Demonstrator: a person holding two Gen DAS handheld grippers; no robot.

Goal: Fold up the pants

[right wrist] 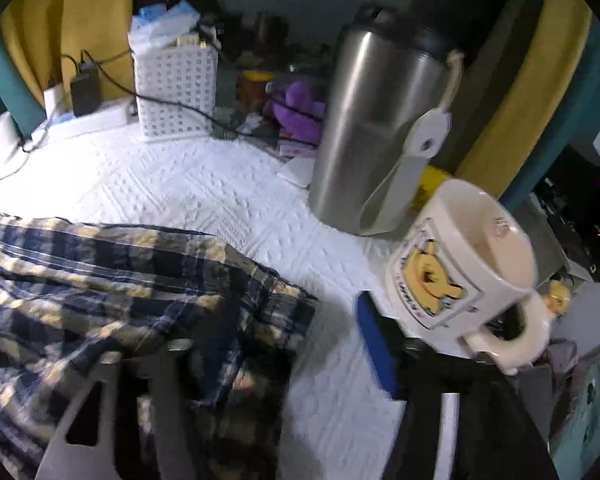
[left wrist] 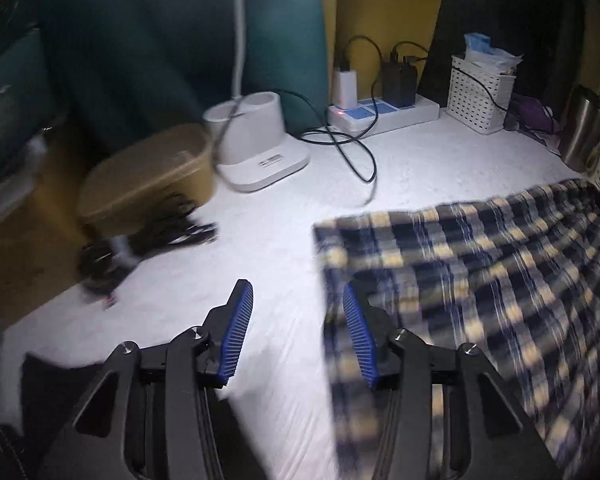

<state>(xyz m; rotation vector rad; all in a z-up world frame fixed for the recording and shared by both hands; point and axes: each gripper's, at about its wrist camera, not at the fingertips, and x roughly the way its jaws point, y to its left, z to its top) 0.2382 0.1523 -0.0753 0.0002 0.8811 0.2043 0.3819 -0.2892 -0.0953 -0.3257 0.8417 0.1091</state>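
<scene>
The pants point(left wrist: 480, 276) are navy, white and yellow plaid and lie on the white quilted surface point(left wrist: 268, 216). In the left wrist view they fill the right side. My left gripper point(left wrist: 298, 304) is open, its jaws straddling the left edge of the pants: the right finger point(left wrist: 358, 332) lies over the cloth, the left finger point(left wrist: 236, 332) over bare quilt. In the right wrist view the pants point(right wrist: 112, 280) fill the lower left. My right gripper point(right wrist: 296, 336) is open at their right edge, its left finger over the cloth and blurred, its right pad point(right wrist: 376, 344) over quilt.
Left view: a tan box point(left wrist: 148, 176), black cable bundle point(left wrist: 140, 248), white lamp base point(left wrist: 256, 148), power strip point(left wrist: 380, 110) and white basket point(left wrist: 480, 94) at the back. Right view: a steel flask point(right wrist: 376, 128) and a white cartoon mug point(right wrist: 464, 264) close beside the right finger.
</scene>
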